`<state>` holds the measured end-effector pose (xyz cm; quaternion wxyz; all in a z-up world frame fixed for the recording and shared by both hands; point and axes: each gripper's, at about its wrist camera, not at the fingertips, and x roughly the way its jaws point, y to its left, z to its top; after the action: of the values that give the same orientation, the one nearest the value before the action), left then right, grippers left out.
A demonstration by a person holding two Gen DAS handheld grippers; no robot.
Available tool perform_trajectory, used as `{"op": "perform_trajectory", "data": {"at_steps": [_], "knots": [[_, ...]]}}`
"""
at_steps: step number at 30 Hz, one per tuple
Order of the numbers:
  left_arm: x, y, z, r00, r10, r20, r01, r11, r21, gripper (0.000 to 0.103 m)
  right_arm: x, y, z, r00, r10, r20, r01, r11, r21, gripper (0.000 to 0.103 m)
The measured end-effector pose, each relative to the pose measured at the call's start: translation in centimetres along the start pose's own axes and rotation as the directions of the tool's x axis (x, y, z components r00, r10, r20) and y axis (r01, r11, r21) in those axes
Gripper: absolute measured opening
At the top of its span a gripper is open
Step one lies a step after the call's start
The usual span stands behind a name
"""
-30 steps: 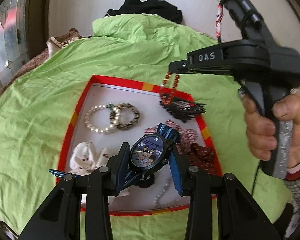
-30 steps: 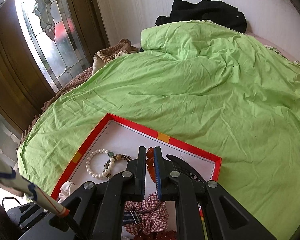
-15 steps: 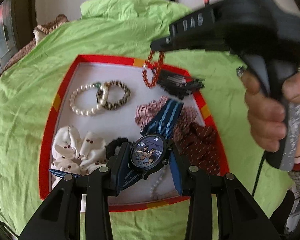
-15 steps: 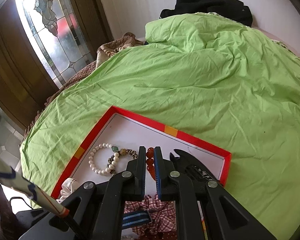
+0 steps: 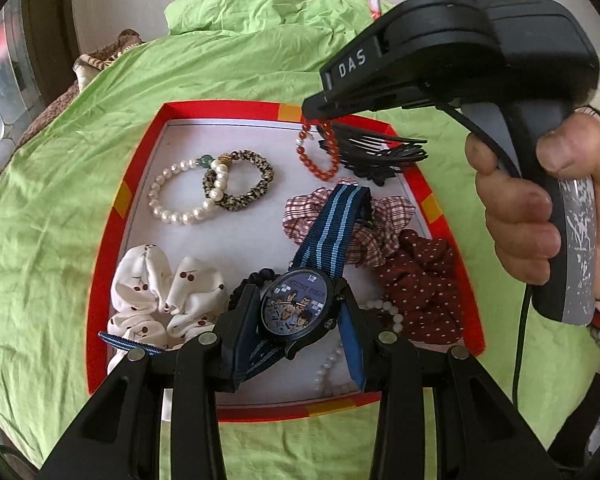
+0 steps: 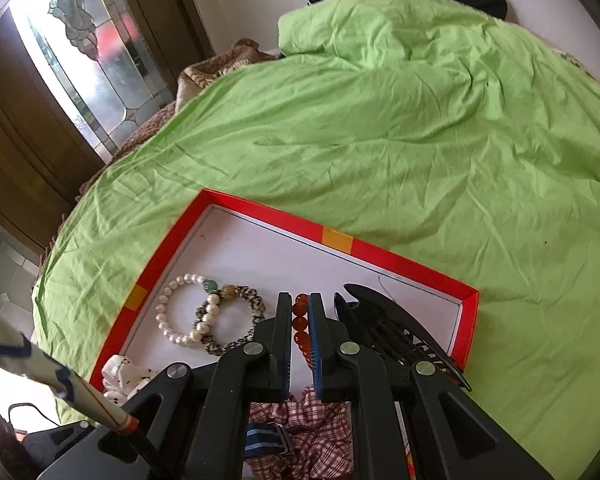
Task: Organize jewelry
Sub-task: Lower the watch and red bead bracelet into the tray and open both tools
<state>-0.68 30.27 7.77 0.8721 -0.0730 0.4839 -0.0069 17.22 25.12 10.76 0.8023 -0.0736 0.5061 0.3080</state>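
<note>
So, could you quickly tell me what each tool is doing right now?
Left tool: shut on the watch.
Right tool: shut on the red bead bracelet.

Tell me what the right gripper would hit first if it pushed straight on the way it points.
Likely the bare white floor of the red-rimmed tray, between the leopard-print bracelet and the black hair claw. The right gripper, shut on the red bead bracelet, points down there; depth is unclear.

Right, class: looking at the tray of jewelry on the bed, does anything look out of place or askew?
Slightly. The pearl bracelet overlaps the leopard-print hair tie, and the watch's striped strap drapes across the checked scrunchie. The watch is gripped by the left gripper, not yet set down. Nothing looks damaged or spilled outside the tray.
</note>
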Motion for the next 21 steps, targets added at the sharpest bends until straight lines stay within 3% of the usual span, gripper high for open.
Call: {"op": "perform_trajectory", "data": {"at_steps": [11, 21], "knots": [[0.3, -0.6, -0.1, 0.993, 0.115, 0.010, -0.115, 0.992, 0.048, 0.038, 2.7, 0.3, -0.5, 0.998, 0.002, -0.068, -0.004, 1.000, -0.027, 0.009], [0.4, -0.7, -0.1, 0.994, 0.111, 0.007, -0.112, 0.993, 0.044, 0.038, 3.2, 0.0, -0.7, 0.996, 0.015, -0.086, -0.015, 1.000, -0.001, 0.010]]}}
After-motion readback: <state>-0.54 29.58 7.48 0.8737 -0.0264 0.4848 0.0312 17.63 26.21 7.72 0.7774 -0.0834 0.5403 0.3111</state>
